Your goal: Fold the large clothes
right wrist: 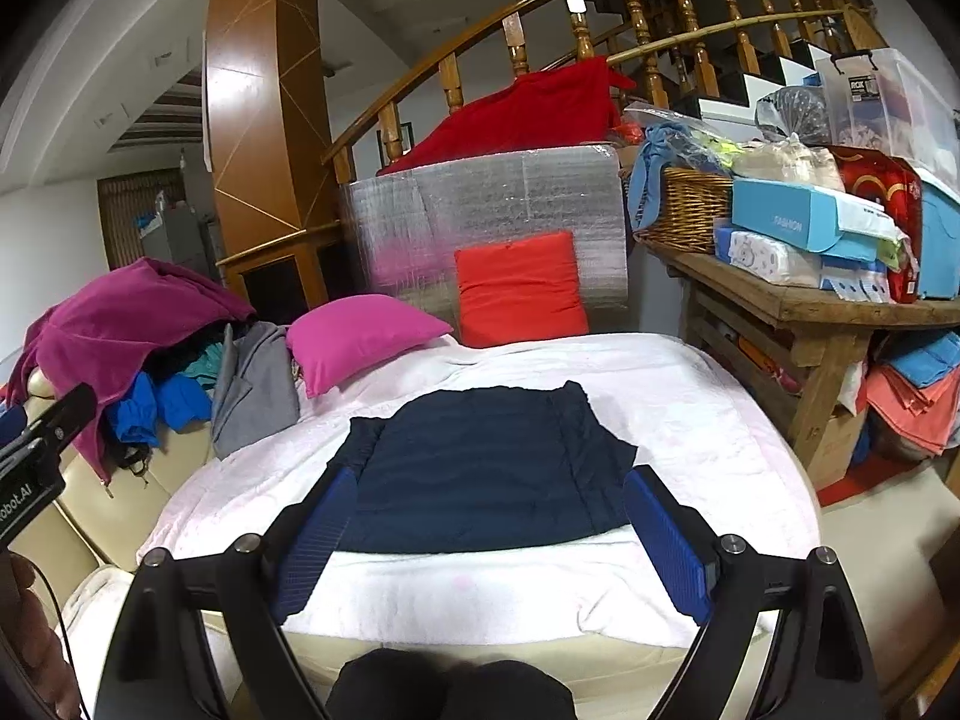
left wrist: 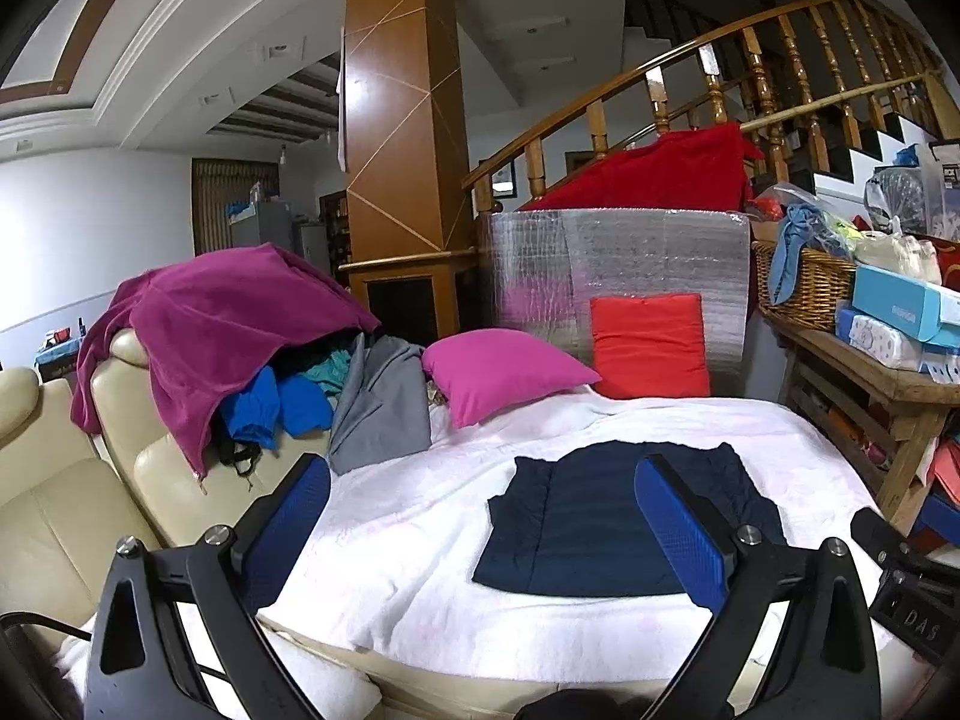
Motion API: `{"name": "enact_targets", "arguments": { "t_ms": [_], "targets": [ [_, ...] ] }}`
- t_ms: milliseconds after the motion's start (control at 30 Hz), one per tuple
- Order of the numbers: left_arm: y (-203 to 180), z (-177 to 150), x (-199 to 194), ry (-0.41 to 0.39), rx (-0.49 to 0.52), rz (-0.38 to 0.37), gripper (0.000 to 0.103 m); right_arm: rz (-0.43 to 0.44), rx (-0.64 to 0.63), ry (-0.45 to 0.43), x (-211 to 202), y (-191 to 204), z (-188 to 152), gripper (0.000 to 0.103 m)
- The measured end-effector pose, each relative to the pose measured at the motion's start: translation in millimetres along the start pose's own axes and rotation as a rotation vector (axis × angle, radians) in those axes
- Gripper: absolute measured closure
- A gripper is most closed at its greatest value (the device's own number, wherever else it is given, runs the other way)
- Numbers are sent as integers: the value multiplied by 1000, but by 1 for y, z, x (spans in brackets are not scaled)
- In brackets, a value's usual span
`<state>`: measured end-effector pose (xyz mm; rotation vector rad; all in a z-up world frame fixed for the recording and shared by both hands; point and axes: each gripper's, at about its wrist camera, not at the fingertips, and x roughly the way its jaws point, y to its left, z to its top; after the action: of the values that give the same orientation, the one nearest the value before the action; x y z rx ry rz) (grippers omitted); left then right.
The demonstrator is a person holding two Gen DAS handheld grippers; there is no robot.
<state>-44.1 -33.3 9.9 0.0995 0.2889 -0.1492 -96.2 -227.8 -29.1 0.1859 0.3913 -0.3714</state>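
A dark navy garment (left wrist: 606,525) (right wrist: 486,471), folded into a rough rectangle, lies flat on the white blanket (left wrist: 420,540) (right wrist: 690,420) that covers the sofa seat. My left gripper (left wrist: 480,474) hangs above the blanket's near edge, jaws wide apart with nothing between the blue pads (left wrist: 684,531). My right gripper (right wrist: 489,486) is open too, held back over the garment's near edge without touching it. In the right wrist view the left gripper's body shows at the left edge.
A pile of clothes under a magenta fleece (left wrist: 228,324) sits on the cream sofa at left, with a grey garment (left wrist: 378,408), a pink cushion (left wrist: 498,372) and a red cushion (left wrist: 651,345) behind. A cluttered wooden table (right wrist: 798,300) stands right.
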Motion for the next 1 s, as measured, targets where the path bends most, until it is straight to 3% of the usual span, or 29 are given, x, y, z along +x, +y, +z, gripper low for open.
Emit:
{"name": "enact_targets", "arguments": {
  "t_ms": [500,1000],
  "targets": [
    [10,-6,-12,-21,3,0,2,9,7,-4,-3,5,-8,10],
    [23,-11,7,9,-20,3,2,-6,35,-25,4,5,-7,10]
  ]
}}
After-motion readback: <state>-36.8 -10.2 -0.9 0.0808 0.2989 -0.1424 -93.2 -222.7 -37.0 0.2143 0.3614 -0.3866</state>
